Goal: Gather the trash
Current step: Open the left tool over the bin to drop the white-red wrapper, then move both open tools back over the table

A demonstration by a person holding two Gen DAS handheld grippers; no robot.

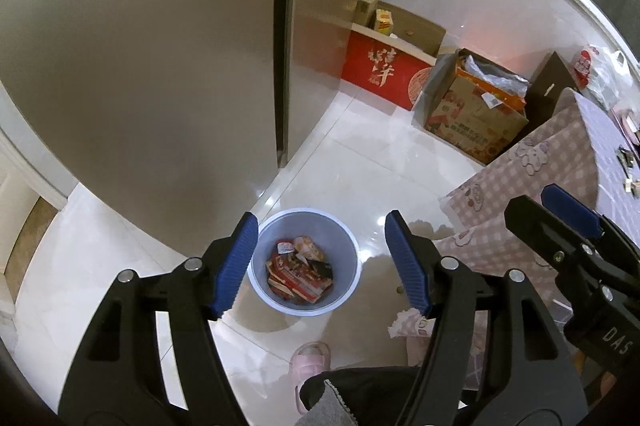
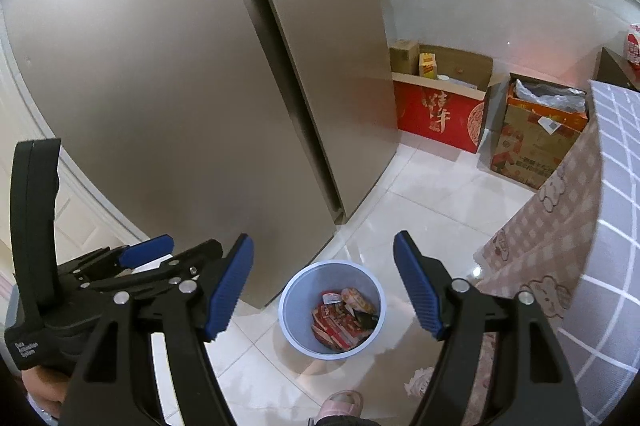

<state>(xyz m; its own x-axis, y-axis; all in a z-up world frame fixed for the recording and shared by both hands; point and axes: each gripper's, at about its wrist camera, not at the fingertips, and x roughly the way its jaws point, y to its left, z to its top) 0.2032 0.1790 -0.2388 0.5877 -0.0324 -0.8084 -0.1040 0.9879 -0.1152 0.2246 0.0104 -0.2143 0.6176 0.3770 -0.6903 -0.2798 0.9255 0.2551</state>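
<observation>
We see the left hand-held gripper (image 1: pixel 320 262) with its blue pads spread wide apart and holding nothing, and the pale blue waste bin (image 1: pixel 256 250) stands on the floor (image 1: pixel 340 154) framed between them, red and orange snack wrappers (image 1: pixel 300 270) lying inside. Our right hand-held gripper (image 2: pixel 323 286) hangs likewise apart and unloaded, the bin below its gap. Its side reads "DAS". Further right, against the wall, a red carton (image 1: pixel 384 70) carries gold Chinese characters, beside a printed brown carton (image 1: pixel 472 118); the bench's (image 1: pixel 592 146) pink checked cloth edge follows.
</observation>
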